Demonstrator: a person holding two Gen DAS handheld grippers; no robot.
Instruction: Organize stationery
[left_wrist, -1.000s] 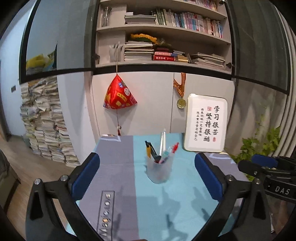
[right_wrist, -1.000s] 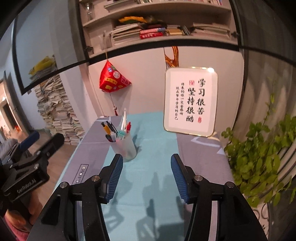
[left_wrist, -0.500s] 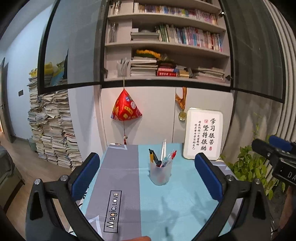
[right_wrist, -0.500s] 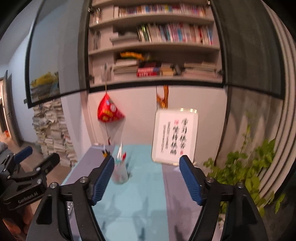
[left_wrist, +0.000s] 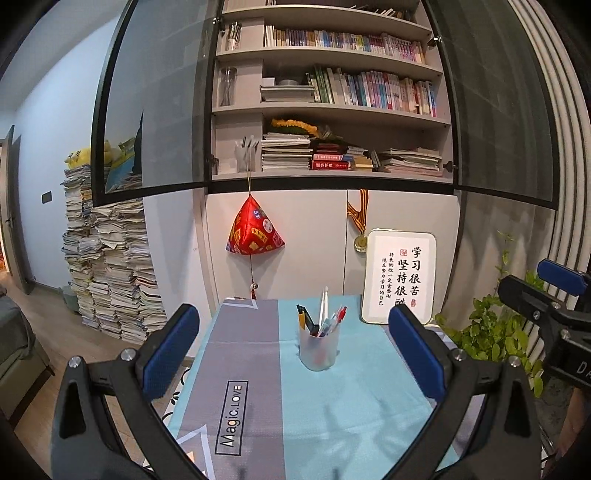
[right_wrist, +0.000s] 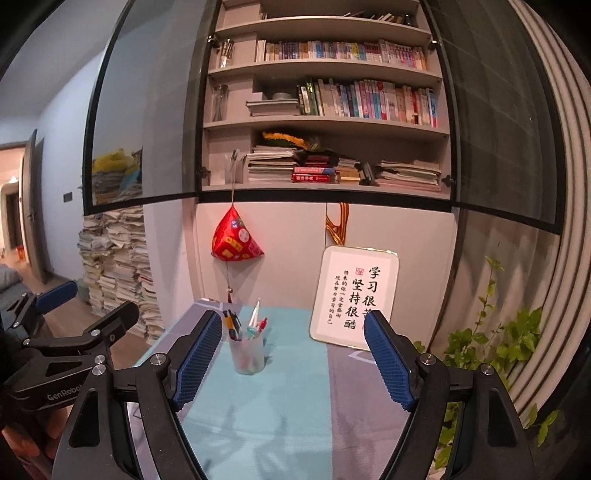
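Observation:
A translucent pen cup (left_wrist: 319, 349) with several pens stands upright on the blue and grey tablecloth (left_wrist: 332, 413); it also shows in the right wrist view (right_wrist: 246, 353). My left gripper (left_wrist: 295, 354) is open and empty, held back from the cup and above the table. My right gripper (right_wrist: 293, 356) is open and empty, also held back, with the cup just inside its left finger in the view. Each gripper shows at the edge of the other's view.
A framed calligraphy sign (left_wrist: 400, 277) leans against the cabinet at the table's back right. A red hanging ornament (left_wrist: 255, 232) and a medal (left_wrist: 360, 242) hang on the cabinet. A green plant (right_wrist: 495, 339) stands right of the table. Paper stacks (left_wrist: 107, 266) stand on the left.
Both grippers have pulled back and up from the pen cup, so it looks smaller and more of the bookshelf shows. The right gripper's jaws have opened wider.

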